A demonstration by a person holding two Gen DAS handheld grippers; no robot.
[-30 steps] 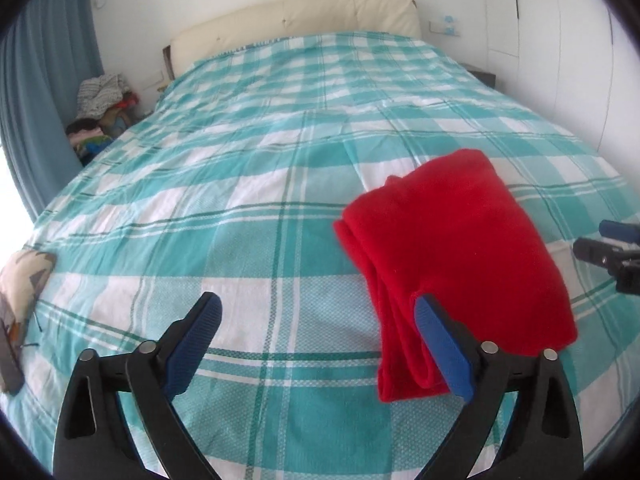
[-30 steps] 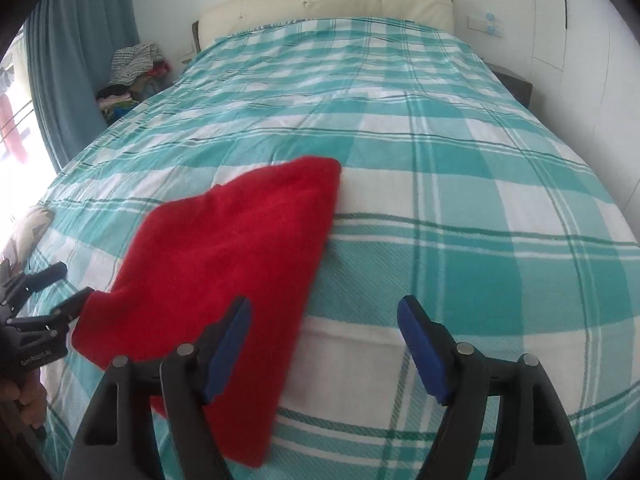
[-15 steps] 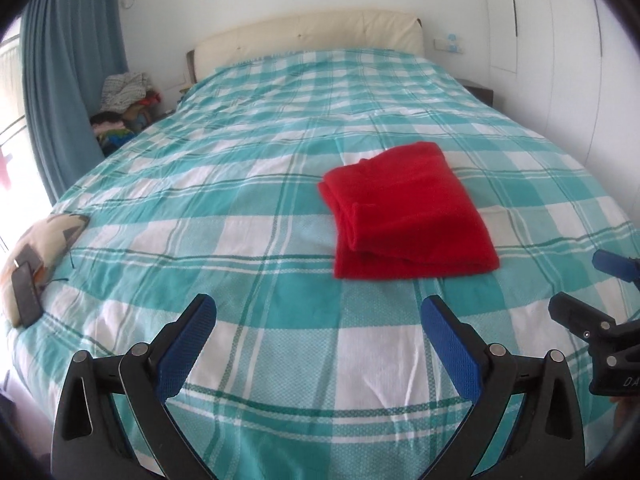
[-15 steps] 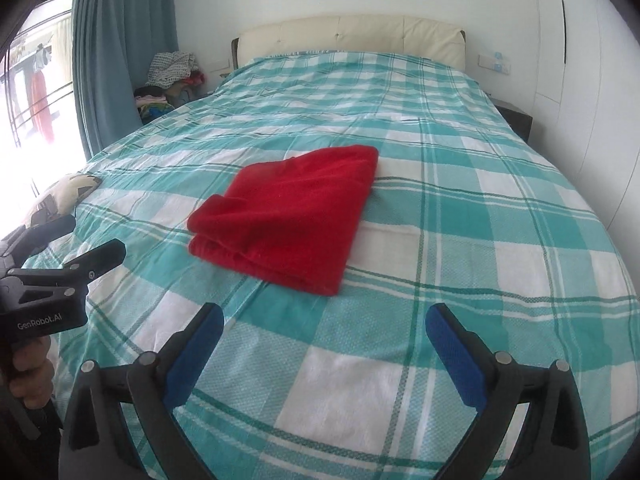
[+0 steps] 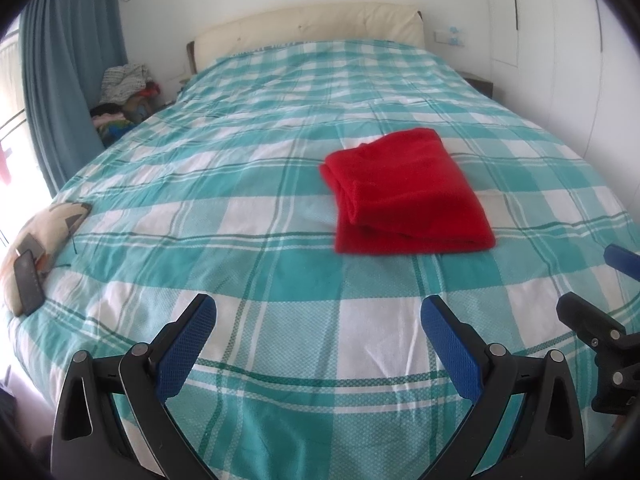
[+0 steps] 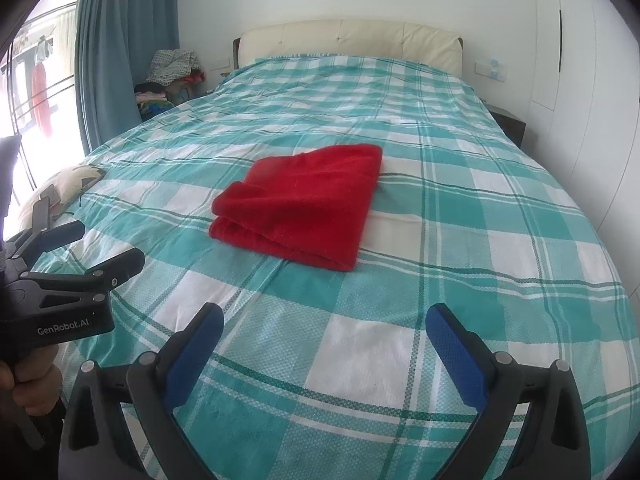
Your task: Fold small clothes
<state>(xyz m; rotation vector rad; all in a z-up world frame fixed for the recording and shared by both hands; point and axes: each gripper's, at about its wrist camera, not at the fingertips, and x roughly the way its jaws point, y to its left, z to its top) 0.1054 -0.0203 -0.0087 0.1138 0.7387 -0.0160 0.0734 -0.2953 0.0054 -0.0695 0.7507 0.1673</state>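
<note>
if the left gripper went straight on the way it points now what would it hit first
Most likely the checked bedspread just ahead of the open left gripper, since it tilts down at the bed. The folded red cloth lies farther on and a little right; depth is hard to judge.

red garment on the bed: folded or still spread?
Folded. The red garment lies as a compact rectangle on the checked bedspread, stacked layers showing at its near edge; neither tongs touches it.

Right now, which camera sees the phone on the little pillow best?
The left wrist view. The phone lies dark and whole on the pillow at the picture's left edge. In the right wrist view the left gripper partly hides the pillow, and the phone is only a small grey shape.
</note>
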